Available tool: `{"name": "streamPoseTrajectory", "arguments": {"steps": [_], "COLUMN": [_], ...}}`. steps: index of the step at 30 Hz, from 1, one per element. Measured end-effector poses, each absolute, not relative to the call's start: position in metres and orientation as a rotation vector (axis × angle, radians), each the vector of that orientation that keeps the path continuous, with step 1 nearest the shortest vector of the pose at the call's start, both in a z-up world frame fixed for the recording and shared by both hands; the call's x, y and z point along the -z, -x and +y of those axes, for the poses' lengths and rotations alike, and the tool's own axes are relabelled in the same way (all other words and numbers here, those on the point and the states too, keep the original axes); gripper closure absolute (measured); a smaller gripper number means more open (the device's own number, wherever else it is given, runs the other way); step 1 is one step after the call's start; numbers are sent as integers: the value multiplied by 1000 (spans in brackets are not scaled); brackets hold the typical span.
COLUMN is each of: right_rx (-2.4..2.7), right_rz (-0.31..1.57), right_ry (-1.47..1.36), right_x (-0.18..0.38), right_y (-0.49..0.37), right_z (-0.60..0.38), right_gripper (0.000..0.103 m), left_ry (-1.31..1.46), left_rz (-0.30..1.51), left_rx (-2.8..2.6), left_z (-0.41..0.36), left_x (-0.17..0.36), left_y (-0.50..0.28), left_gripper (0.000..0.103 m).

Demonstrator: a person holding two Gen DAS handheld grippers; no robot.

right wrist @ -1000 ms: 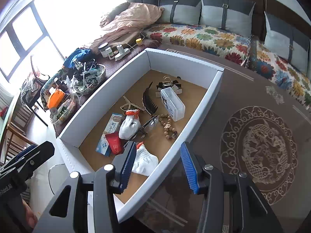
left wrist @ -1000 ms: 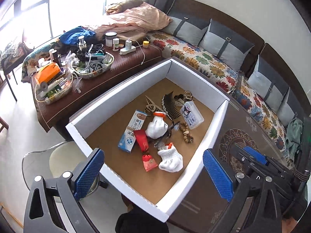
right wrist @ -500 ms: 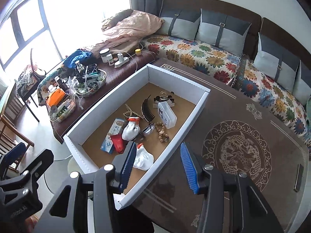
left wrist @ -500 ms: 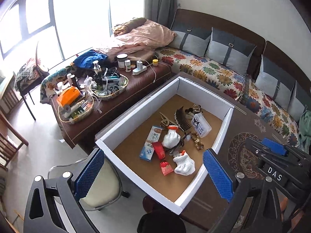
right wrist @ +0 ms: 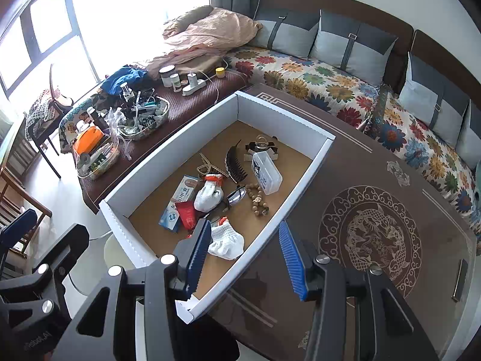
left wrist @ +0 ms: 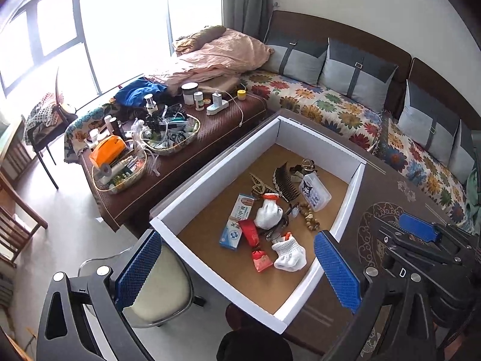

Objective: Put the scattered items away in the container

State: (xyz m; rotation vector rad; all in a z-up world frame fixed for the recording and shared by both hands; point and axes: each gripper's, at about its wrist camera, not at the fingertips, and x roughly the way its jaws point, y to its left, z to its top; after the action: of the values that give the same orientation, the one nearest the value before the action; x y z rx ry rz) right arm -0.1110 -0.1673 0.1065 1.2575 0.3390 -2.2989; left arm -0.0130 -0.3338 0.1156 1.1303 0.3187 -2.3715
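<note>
White-walled container [left wrist: 216, 162] sits on the dark patterned table [right wrist: 375, 234], brown floor holding the items: two white gloves [left wrist: 289, 254], a blue-and-white box [left wrist: 237, 225], red pouch [left wrist: 251, 234], dark comb [left wrist: 284, 182], clear plastic case [left wrist: 315, 191], wooden beads [right wrist: 257, 198]. Left gripper [left wrist: 237, 273] hangs above the container's near end, jaws spread wide and empty; the gloves show between its blue pads [left wrist: 338, 273]. Right gripper [right wrist: 243, 258] is above the container's near right wall, jaws parted, nothing held; one glove lies just beside its left pad.
</note>
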Motion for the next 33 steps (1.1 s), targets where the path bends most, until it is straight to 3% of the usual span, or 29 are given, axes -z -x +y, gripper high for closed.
{"name": "streamPoseTrajectory", "arguments": {"steps": [27,33], "right_rx": [2275,2277], "right_rz": [365,358], "right_ry": [-1231,-1235], "right_x": [-107,-105], "right_y": [109,112], "right_z": [-177,-175], "right_gripper": [54,54], "left_ry": [-1136,-1095], "left_rz": [340,424], "left_rx": [2370,2444], "left_z": [-336,-339], "left_x": [-119,-122], "left_y": [13,10], "left_gripper": [0,0]}}
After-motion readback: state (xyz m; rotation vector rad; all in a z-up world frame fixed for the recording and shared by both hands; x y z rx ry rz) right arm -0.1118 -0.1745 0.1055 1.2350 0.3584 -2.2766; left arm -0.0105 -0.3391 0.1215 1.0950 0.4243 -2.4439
